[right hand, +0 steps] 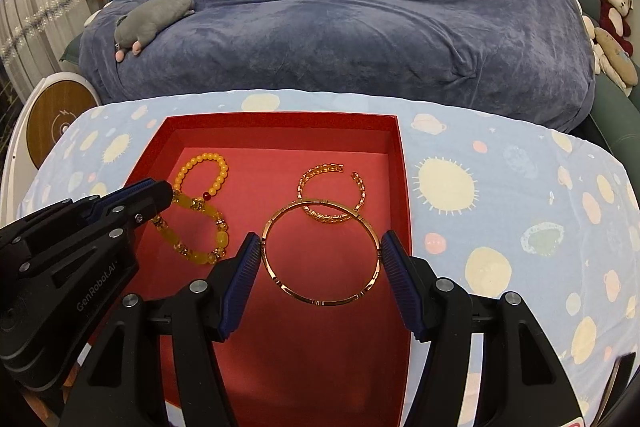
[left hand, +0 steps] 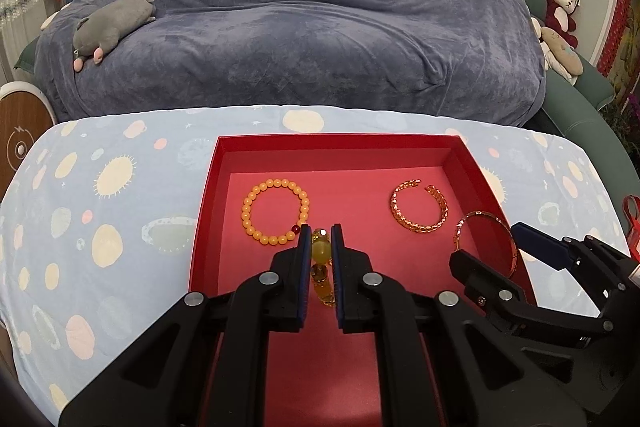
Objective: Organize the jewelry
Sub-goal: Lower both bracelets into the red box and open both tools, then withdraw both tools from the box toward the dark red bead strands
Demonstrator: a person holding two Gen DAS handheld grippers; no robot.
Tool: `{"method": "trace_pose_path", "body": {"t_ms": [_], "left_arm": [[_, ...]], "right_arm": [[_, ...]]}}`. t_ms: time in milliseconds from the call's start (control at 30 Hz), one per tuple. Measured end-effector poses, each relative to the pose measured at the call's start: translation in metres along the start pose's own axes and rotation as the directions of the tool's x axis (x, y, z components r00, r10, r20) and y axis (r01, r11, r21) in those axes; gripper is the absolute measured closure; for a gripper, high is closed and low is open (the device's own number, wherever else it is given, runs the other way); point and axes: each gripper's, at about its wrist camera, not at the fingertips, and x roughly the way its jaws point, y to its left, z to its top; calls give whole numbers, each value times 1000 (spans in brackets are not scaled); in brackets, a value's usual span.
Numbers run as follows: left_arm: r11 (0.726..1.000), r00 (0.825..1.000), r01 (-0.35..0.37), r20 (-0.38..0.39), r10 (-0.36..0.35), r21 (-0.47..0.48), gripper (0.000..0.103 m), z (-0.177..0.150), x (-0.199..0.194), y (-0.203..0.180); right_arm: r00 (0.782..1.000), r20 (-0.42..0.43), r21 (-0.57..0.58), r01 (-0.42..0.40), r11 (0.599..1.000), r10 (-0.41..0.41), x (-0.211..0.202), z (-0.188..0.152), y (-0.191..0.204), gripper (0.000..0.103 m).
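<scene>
A red tray [left hand: 338, 142] [right hand: 404, 187] holds an orange bead bracelet [left hand: 275, 211] [right hand: 204, 174] at the left and an open gold cuff [left hand: 419, 211] [right hand: 331, 193] at the right. My left gripper [left hand: 321, 233] is shut on a yellow stone bracelet [left hand: 321, 251] [right hand: 196, 231] over the tray's middle. My right gripper [right hand: 320, 247] holds a thin gold bangle [right hand: 320, 253] [left hand: 486, 237] across its width, both pads touching its rim, above the tray's right part.
The tray lies on a light blue planet-print cloth [left hand: 120, 211] [right hand: 500, 227]. A blue-covered sofa [left hand: 300, 39] with plush toys stands behind. A round wood-topped device [right hand: 56, 123] stands at the left.
</scene>
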Motion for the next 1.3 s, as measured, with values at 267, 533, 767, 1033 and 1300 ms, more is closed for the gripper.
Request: {"method": "trace_pose_path", "body": {"t_ms": [267,533,767,1033,1300], "left_arm": [[1000,1000,-30,7,30,5,88,-2,-2,0],[999,999,-38,39,38,-15,70,-5,-25,7],[999,998,-32,49,33,-35,69,-23,-55,19],[997,999,-33,32,36,-70,62,-73,-91,37],[995,998,-22,-56,17,-95,62,-135,-101,41]], "right_arm": [[1000,10,-2,-2,1000,2,-3,0,2,42],[999,44,4,-3,1000,3,-33,-3,2,42],[998,60,18,-1,1000,0,-68,-26,-2,42],[1000,26,6,-8,1000,7,-95,-76,6,42],[999,-49,32,0,999,2,-102,-135,13,42]]}}
